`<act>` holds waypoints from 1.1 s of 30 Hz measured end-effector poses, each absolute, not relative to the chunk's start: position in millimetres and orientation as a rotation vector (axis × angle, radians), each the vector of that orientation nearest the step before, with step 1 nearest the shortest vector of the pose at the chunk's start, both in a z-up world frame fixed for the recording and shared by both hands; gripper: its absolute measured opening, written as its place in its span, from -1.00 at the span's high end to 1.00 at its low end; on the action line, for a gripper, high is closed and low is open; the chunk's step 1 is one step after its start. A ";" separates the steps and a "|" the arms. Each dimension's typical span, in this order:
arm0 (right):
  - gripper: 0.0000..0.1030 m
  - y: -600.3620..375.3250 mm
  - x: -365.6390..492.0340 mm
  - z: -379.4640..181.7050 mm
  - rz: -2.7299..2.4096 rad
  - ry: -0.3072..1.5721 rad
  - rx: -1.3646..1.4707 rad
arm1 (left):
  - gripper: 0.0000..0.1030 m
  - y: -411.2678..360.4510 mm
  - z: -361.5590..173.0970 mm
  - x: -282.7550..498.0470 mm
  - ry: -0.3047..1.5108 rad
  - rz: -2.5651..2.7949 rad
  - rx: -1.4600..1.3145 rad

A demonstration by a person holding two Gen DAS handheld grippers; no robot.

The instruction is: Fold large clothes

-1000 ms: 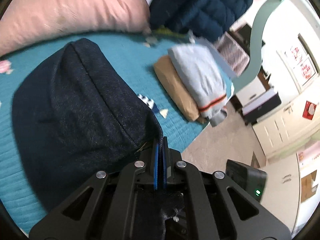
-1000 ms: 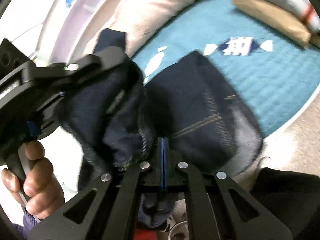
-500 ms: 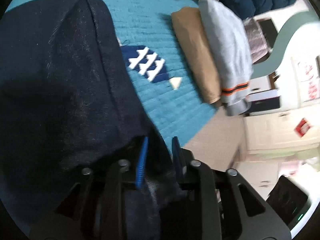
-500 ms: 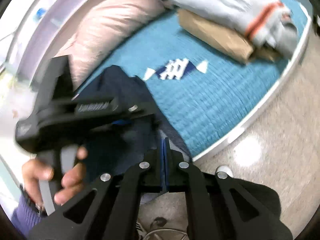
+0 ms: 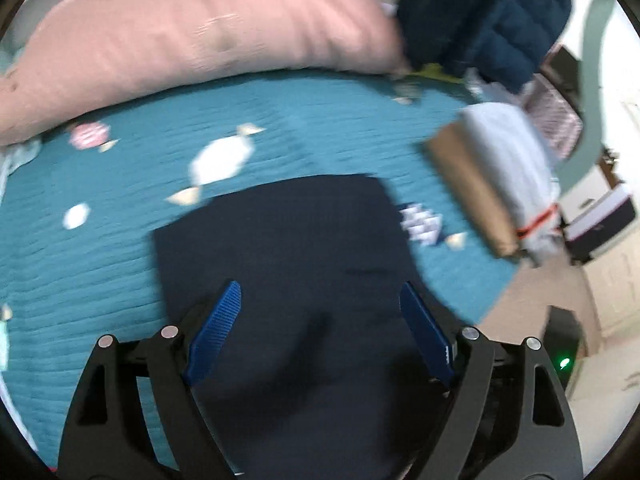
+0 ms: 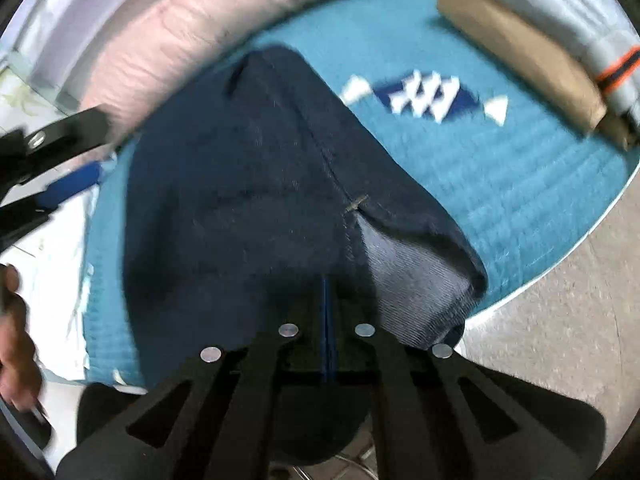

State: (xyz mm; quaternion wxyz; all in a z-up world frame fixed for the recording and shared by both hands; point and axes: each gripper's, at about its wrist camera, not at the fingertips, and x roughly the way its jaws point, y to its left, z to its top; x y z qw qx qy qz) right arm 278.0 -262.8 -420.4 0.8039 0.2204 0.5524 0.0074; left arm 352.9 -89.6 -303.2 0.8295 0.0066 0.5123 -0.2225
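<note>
A dark navy denim garment lies folded on the teal bed cover. My left gripper is wide open above the garment's near part, its blue pads apart and holding nothing. My right gripper is shut on the garment's near edge, where a lighter inner side of the denim shows. The left gripper shows at the left edge of the right wrist view.
A pink pillow lies along the far side of the bed. A folded tan garment and a grey one are stacked at the right, a dark quilted jacket behind them. The bed edge and floor are to the right.
My left gripper has let go of the denim and opened wide, pulling back above it. The garment has dropped flat onto the bed. My right gripper stays shut on its edge.
</note>
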 end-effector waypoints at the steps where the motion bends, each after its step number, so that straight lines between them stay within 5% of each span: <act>1: 1.00 -262.1 274.5 -422.9 0.014 1.185 0.447 | -0.60 -76.6 -309.9 357.0 1.095 -0.431 0.006; 14: 1.00 -268.4 284.1 -430.8 -0.003 1.249 0.525 | -0.77 -13.4 -395.2 419.4 1.269 -0.281 -0.222; 23: 0.96 -263.0 364.3 -345.2 0.092 1.048 0.439 | -0.77 -10.0 -397.8 417.5 1.272 -0.314 -0.269; 33: 1.00 -265.1 452.6 -437.5 0.078 1.200 0.502 | -0.77 -14.7 -399.3 422.6 1.289 -0.334 -0.265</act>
